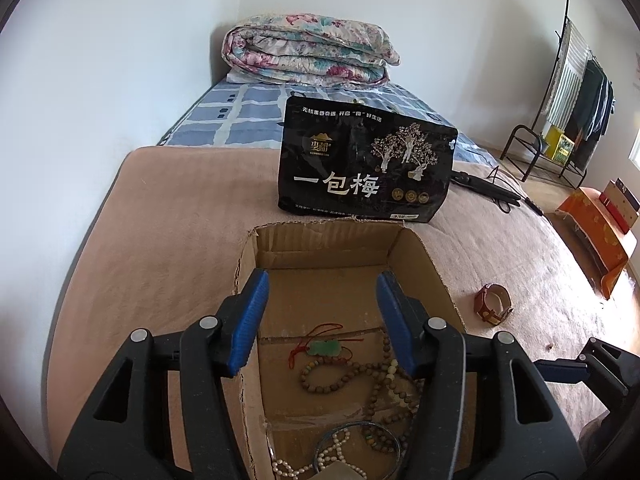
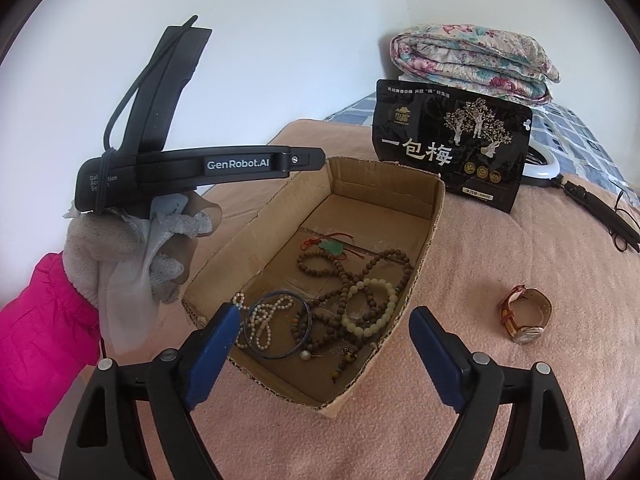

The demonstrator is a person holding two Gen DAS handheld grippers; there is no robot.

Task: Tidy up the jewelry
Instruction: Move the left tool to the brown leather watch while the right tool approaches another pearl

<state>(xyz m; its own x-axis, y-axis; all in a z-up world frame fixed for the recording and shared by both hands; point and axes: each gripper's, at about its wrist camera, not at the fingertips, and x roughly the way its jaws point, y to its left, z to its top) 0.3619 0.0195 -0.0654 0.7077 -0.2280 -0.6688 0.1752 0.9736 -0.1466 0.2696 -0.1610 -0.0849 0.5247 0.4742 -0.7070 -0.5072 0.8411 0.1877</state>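
A bedroom is seen, with a bed (image 1: 168,216) covered in a pink blanket, a folded quilt (image 1: 308,52) at the far end by the wall and a black snack bag (image 2: 452,142) stood upright behind an open cardboard box (image 2: 434,216). Inside the box, most of the jewelry is already gathered: a jade pendant (image 2: 332,246) on a red cord, a long string of brown beads (image 2: 360,276), a pale bead bracelet (image 2: 370,306), a pearl strand (image 2: 260,320) and a thin bangle (image 2: 280,324). One piece is left outside: a watch (image 2: 524,314) with a brown strap, lying on the blanket just beside the box, on its right.

The left gripper (image 1: 322,320) is held above the box with its jaws spread and nothing between them. The right gripper (image 2: 324,354) is poised over the near edge of the box, likewise spread wide and empty.

The step in hand is judged to be the fetching of the last loose item. For the next move, the right gripper would need to be swung right to the watch, lowered so the strap loop is straddled, closed on it, and the watch carried over the box wall and released among the beads.
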